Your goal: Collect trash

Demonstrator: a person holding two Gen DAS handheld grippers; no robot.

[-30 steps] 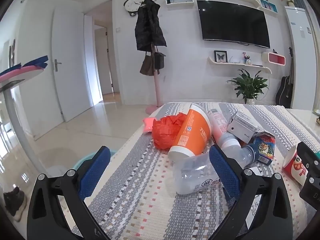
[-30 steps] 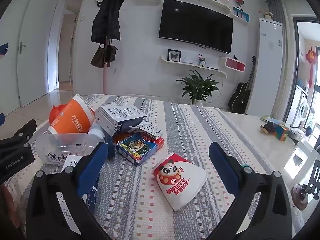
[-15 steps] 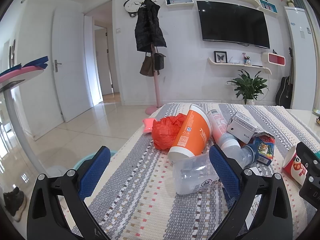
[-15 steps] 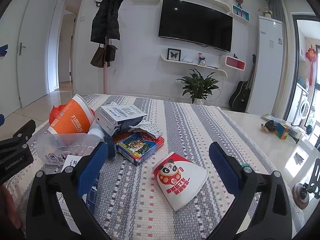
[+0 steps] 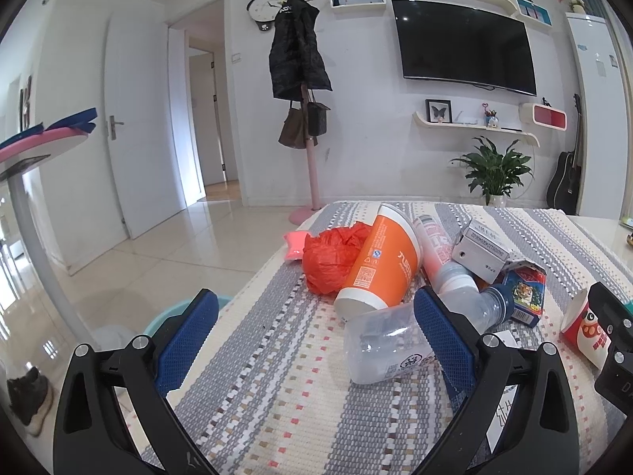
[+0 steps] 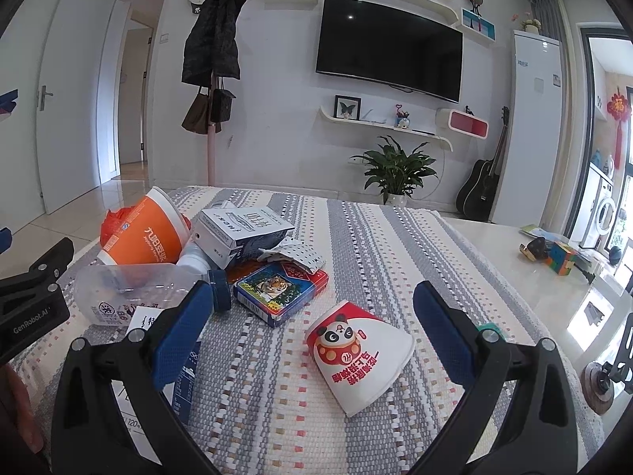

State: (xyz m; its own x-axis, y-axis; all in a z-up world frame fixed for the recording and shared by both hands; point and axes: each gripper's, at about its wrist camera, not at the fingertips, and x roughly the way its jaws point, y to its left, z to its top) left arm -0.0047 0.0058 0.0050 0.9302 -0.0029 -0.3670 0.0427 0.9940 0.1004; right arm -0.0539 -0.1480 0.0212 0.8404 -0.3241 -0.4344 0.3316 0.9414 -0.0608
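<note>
Trash lies on a striped cloth-covered table (image 5: 277, 396). In the left wrist view I see a red plastic bag (image 5: 330, 257), an orange cup (image 5: 379, 265) on its side, a clear plastic bottle (image 5: 395, 340) with a blue cap, a grey box (image 5: 480, 253) and a tiger-print box (image 5: 526, 293). My left gripper (image 5: 316, 336) is open and empty just before the clear bottle. In the right wrist view a red-and-white panda paper cup (image 6: 358, 356) lies between the fingers of my open, empty right gripper (image 6: 312, 336), slightly beyond them.
A teal bin (image 5: 174, 312) stands on the floor left of the table. A coat rack (image 5: 304, 118), TV (image 5: 467, 47), plant (image 5: 494, 166) and guitar (image 5: 565, 178) stand at the far wall. Small toys (image 6: 558, 255) lie on the bare tabletop at right.
</note>
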